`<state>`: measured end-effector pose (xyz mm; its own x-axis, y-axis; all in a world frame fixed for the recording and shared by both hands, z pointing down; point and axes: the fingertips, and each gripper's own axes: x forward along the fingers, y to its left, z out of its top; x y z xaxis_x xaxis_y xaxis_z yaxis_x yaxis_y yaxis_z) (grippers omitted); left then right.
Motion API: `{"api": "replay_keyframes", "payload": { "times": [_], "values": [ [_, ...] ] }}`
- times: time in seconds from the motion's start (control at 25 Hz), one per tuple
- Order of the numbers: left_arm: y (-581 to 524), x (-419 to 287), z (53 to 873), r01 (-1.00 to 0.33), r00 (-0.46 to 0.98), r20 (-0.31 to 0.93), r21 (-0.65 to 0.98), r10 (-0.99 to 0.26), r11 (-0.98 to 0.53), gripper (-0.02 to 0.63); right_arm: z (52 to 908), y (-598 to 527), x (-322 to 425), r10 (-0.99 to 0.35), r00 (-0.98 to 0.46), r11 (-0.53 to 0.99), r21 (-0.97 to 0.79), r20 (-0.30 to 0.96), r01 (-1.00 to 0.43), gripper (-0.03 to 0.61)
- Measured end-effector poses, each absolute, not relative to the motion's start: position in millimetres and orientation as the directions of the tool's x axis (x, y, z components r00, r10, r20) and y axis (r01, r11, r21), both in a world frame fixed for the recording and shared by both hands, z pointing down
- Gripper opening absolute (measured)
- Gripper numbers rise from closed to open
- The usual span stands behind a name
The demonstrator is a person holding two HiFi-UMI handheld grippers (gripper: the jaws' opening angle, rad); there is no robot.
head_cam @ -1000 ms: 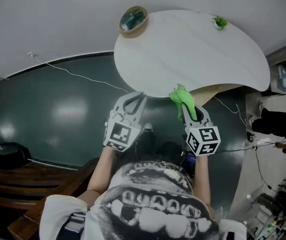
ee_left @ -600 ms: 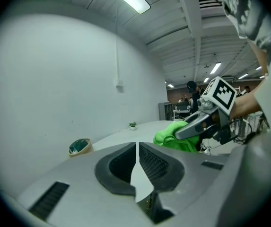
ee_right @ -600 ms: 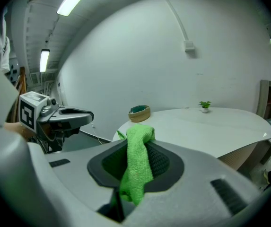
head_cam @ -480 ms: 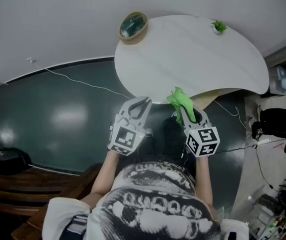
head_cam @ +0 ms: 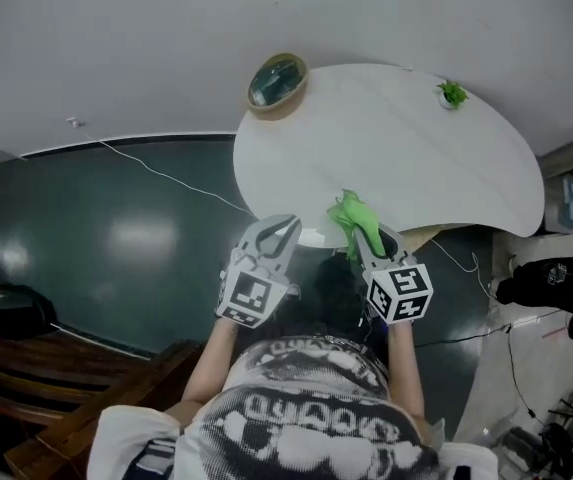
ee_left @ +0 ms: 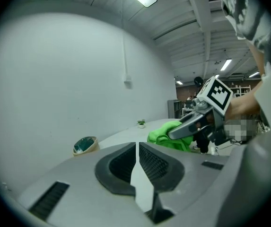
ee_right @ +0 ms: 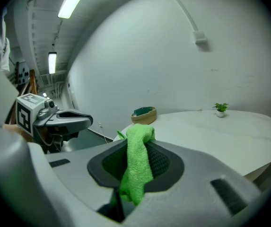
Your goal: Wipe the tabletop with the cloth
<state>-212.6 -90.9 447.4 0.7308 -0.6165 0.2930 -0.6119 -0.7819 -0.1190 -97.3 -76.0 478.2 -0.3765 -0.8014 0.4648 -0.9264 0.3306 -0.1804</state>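
White rounded tabletop [head_cam: 396, 148] over a dark green floor [head_cam: 116, 228], with both grippers at its near edge.
At frame centre the right gripper [head_cam: 361, 236] is clamped on the green cloth [head_cam: 352, 213], which bunches above the jaws and hangs down between them at the table's near rim. Just left of it, the left gripper [head_cam: 282, 226] is empty, its jaws closed to a thin slit. A round bowl [head_cam: 277, 83] sits at the table's upper left edge, and a small potted plant [head_cam: 453, 94] at its upper right.
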Motion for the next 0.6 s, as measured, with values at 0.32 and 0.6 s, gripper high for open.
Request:
{"api": "replay_keyframes", "payload": {
  "times": [0.32, 0.6],
  "values": [
    [-148.8, -158.8, 438.8, -0.662, 0.685, 0.289, -0.139, -0.669, -0.737, 0.020, 485.5, -145.9, -42.6, -0.768, -0.441, 0.393, -0.202, 0.464, -0.897, 0.064],
    [-186.8, -105.1, 435.0, -0.692, 0.653, 0.293, -0.146, -0.699, -0.707, 0.020, 499.9, -219.1, 9.8, -0.738, -0.485, 0.445, -0.201, 0.470, -0.873, 0.064]
  ]
}}
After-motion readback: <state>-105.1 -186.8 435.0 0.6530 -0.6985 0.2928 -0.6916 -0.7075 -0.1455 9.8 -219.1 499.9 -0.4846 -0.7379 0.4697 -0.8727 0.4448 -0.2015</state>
